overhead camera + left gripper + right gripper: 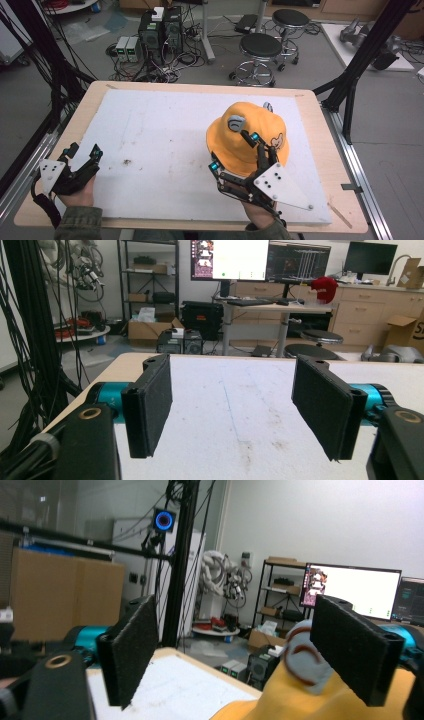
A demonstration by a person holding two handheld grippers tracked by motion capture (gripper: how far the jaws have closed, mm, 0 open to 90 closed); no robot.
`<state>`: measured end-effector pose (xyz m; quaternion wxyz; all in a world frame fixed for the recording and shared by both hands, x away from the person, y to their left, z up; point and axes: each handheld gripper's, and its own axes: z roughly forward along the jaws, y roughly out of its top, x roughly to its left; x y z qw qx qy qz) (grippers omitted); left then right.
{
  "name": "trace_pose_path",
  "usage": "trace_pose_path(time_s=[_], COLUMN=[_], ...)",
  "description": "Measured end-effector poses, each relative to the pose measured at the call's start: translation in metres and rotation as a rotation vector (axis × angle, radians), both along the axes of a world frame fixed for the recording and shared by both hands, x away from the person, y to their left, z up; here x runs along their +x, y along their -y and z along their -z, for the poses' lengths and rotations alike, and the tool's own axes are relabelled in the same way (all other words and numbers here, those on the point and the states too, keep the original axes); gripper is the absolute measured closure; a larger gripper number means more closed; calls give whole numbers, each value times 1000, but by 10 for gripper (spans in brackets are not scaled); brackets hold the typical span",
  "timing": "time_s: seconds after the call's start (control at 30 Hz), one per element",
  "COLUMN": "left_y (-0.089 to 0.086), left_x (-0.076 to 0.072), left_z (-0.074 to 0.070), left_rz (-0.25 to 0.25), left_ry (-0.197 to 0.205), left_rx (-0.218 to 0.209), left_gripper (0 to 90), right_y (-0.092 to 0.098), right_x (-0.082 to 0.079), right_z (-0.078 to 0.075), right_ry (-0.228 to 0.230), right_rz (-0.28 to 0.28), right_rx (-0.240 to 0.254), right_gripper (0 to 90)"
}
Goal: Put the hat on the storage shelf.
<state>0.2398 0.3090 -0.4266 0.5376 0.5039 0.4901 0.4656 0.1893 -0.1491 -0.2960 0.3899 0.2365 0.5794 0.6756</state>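
Bench view from above. My right tool [234, 151] is released, its jaws spread wide and straddling the near brim of the yellow hat [250, 135], which sits crown-up on the right half of the white surface [150, 145]. The hat lies directly ahead of this tool, one jaw over the crown, the other off the brim's left edge. My left tool [82, 151], also released and holding nothing, rests at the surface's near-left corner, well apart from the hat; I judge the right hand the nearer.

The white mat [165, 145] on the bench [75, 120] lies bare across its left and middle, while the yellow bucket hat [250, 132] blocks the right side.
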Motion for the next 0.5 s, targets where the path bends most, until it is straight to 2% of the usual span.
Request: trace_pose_path(time_s=[0.27, 0.5], left_y=[0, 0], left_x=[0, 0], left_z=[0, 0], left_rz=[0, 1], left_ry=[-2, 0], left_rx=[-1, -4], left_gripper=[326, 326], right_y=[24, 45], right_x=[2, 2], right_z=[-11, -19], right_ry=[16, 29], right_rz=[42, 101], right_rx=[69, 97], right_gripper=[150, 139])
